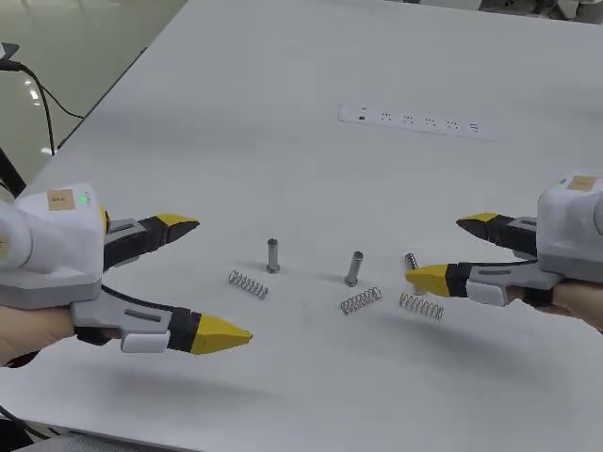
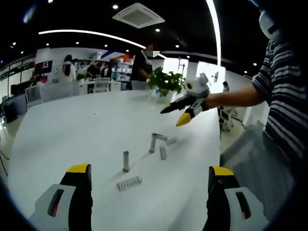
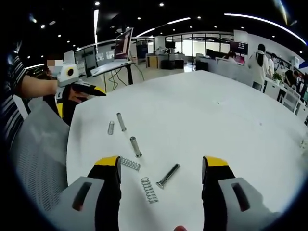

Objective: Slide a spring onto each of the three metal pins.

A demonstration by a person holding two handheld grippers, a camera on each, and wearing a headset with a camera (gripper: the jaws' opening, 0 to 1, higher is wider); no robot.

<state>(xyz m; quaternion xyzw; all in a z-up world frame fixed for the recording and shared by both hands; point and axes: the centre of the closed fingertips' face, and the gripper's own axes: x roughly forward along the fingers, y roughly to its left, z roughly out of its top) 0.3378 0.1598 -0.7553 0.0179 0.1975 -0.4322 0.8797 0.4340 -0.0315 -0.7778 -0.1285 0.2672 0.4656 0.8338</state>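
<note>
Three short metal pins stand in a row on the white table (image 1: 283,141): a left pin (image 1: 272,254), a middle pin (image 1: 354,267) and a right pin (image 1: 411,260), the last partly behind a yellow fingertip. Beside each lies a loose spring: left spring (image 1: 248,283), middle spring (image 1: 361,299), right spring (image 1: 420,306). My left gripper (image 1: 203,278) hovers open left of the left pin (image 2: 126,161), holding nothing. My right gripper (image 1: 450,250) is open beside the right pin (image 3: 168,175), with the right spring (image 3: 149,189) between its jaws' line.
A white power strip (image 1: 415,122) lies farther back on the table. A black cable (image 1: 42,94) hangs off the table's left edge. A person in a striped shirt (image 2: 284,96) holds the grippers; an office with people and a plant (image 2: 166,82) lies beyond.
</note>
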